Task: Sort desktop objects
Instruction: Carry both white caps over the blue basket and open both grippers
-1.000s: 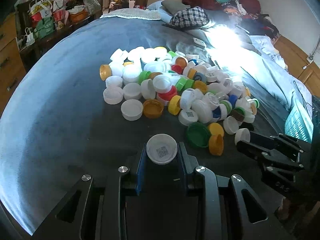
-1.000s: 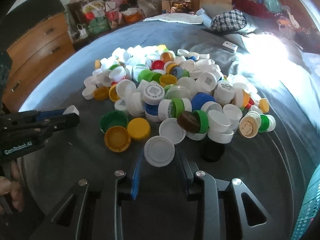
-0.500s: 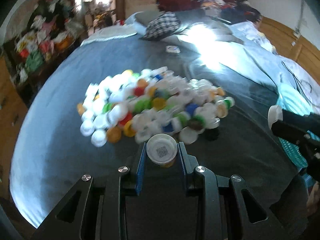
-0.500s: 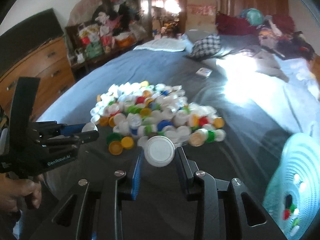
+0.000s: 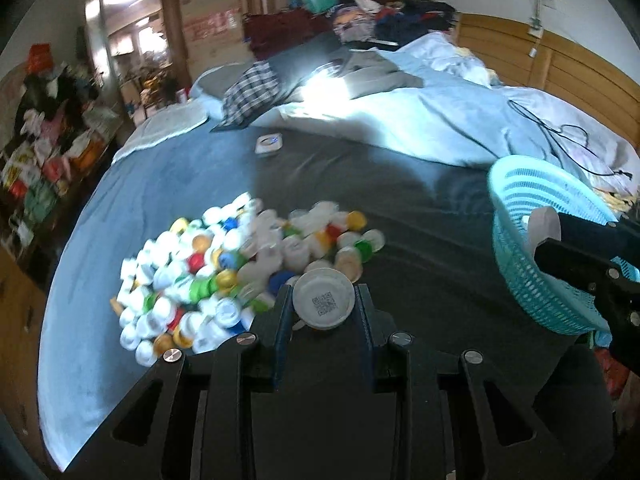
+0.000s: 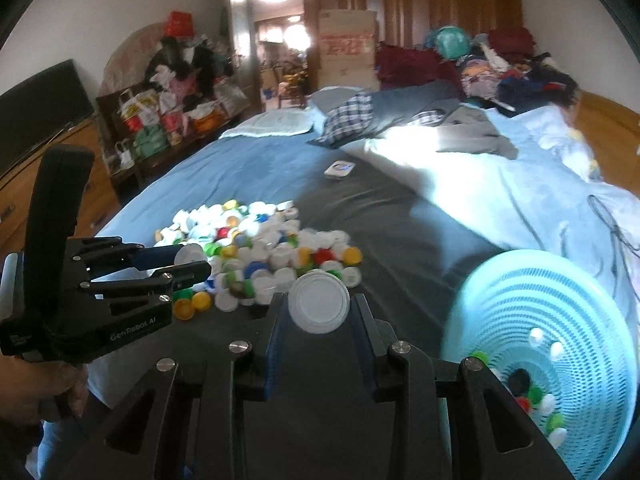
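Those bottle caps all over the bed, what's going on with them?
A person is sorting them with a gripper in each hand. The left gripper is shut on a white cap with a printed code, and the right gripper is shut on a plain white cap. Both are held above the pile of caps on the blue bedcover. The turquoise basket beside it already holds several caps, so these two probably go there next.
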### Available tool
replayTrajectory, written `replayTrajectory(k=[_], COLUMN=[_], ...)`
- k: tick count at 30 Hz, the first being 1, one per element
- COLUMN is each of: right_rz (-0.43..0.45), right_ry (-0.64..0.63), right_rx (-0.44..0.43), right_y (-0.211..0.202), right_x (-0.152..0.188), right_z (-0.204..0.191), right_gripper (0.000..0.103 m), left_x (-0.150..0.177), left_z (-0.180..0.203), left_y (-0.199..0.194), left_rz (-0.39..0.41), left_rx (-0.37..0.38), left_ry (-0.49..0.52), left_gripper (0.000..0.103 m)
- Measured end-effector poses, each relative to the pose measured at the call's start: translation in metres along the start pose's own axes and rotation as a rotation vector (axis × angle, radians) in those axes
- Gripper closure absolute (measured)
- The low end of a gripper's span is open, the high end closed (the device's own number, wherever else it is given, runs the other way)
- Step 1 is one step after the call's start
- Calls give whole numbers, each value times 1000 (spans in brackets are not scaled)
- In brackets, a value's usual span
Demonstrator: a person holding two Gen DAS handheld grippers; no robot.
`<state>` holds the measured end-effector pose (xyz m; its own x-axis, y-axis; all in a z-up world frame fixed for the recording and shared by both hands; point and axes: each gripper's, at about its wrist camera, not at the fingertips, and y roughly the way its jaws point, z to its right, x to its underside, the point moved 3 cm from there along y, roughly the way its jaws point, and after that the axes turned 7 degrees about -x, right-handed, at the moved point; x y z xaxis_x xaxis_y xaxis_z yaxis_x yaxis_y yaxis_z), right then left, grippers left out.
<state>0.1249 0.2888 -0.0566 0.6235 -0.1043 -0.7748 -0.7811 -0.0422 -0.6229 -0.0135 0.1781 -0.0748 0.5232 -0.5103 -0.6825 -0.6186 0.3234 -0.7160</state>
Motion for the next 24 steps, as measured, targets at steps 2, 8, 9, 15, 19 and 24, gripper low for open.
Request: replayTrajectory(k=[2, 8, 9, 15, 19, 24], right_rz=[12, 46, 52, 69, 64, 51], right_ry=[12, 50, 61, 111, 145, 177], right_rx=[16, 83, 96, 158, 190, 222], right_y=[-8, -37, -42, -65, -74, -78], right_x=[-1, 0, 1, 7, 15, 24], right_z=[10, 47, 55, 92, 114, 134], right_gripper=[68, 68, 68, 68, 68, 68], left_x=[-7, -28, -31, -48, -55, -61], left_z=[12, 52, 57, 95, 120, 149], left_y=[0, 1, 1, 0, 0, 3], left_rz=[9, 26, 28, 39, 36, 27], left_rx=[9, 43, 48, 84, 106, 137], left_ry=[20, 82, 88, 142, 171, 211], left_gripper=[78, 78, 78, 78, 78, 78])
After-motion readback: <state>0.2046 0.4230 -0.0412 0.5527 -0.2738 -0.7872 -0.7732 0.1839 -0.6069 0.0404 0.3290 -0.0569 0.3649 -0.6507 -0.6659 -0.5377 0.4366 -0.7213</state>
